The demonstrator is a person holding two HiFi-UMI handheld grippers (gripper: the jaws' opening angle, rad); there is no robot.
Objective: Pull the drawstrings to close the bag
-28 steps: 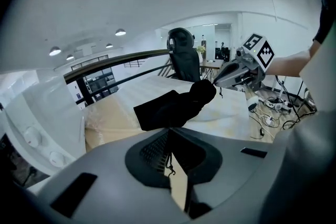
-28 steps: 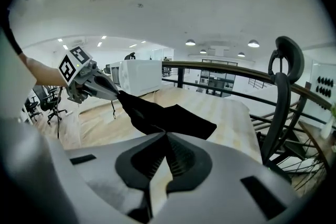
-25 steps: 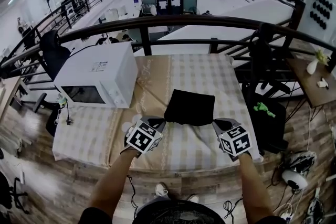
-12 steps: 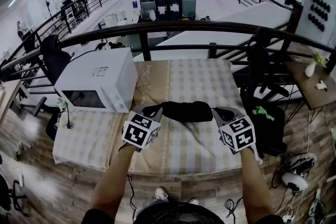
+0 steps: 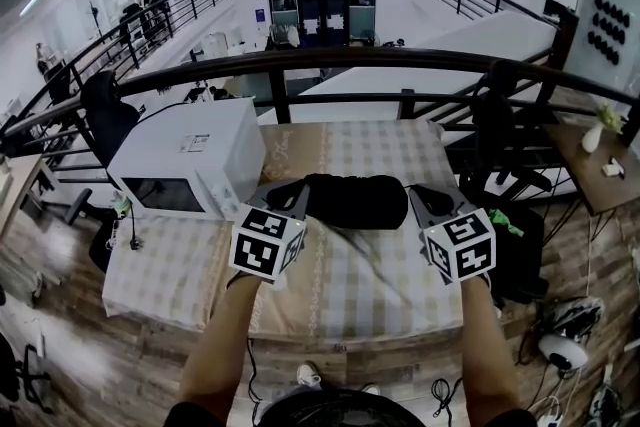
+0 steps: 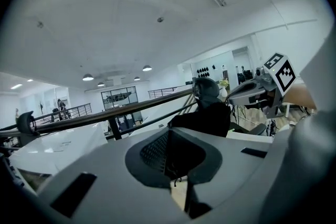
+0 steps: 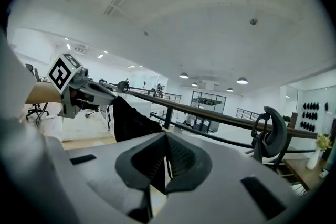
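Two shut grippers, one black bag slung between them.

My left gripper [image 5: 290,196] and right gripper [image 5: 425,199] both have their jaws pressed fully together. Each nips what looks like a thin drawstring [image 7: 109,113] at its end of the bag [image 5: 350,200], though the cord is too fine for me to be sure. The bag hangs bunched in the air over the middle of the tabletop [image 5: 380,140], stretched between my two grippers. A white microwave [image 5: 190,155] sits at the tabletop's far left corner.
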